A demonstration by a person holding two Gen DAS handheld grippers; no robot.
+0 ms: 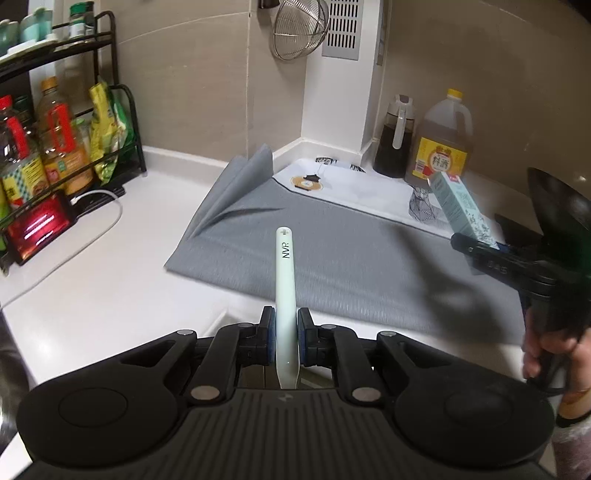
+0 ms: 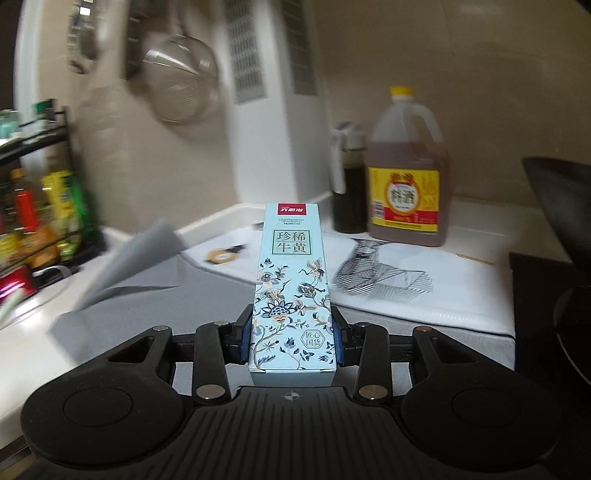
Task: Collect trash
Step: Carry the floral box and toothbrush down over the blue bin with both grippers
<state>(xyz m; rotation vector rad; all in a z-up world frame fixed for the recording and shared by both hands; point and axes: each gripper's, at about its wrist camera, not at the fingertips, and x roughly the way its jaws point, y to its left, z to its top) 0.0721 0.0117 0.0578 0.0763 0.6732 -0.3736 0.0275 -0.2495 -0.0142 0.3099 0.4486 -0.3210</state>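
Observation:
My left gripper [image 1: 285, 330] is shut on a flat white tube [image 1: 285, 280] marked NVR, which points forward above the near edge of the grey mat [image 1: 332, 251]. My right gripper [image 2: 291, 332] is shut on a long light-blue floral box [image 2: 291, 280] with Chinese print, held upright above the mat [image 2: 207, 295]. In the left wrist view the right gripper [image 1: 480, 247] and its box [image 1: 461, 206] show at the right, over the mat's right edge.
A black rack [image 1: 55, 155] of bottles and packets stands at the left, with a white cable [image 1: 74, 236] on the counter. A white cloth [image 1: 354, 188], a dark bottle [image 1: 395, 144], a yellow-labelled jug [image 1: 443, 144] and a black wok [image 1: 557, 214] sit at the back right. A strainer [image 1: 299, 29] hangs on the wall.

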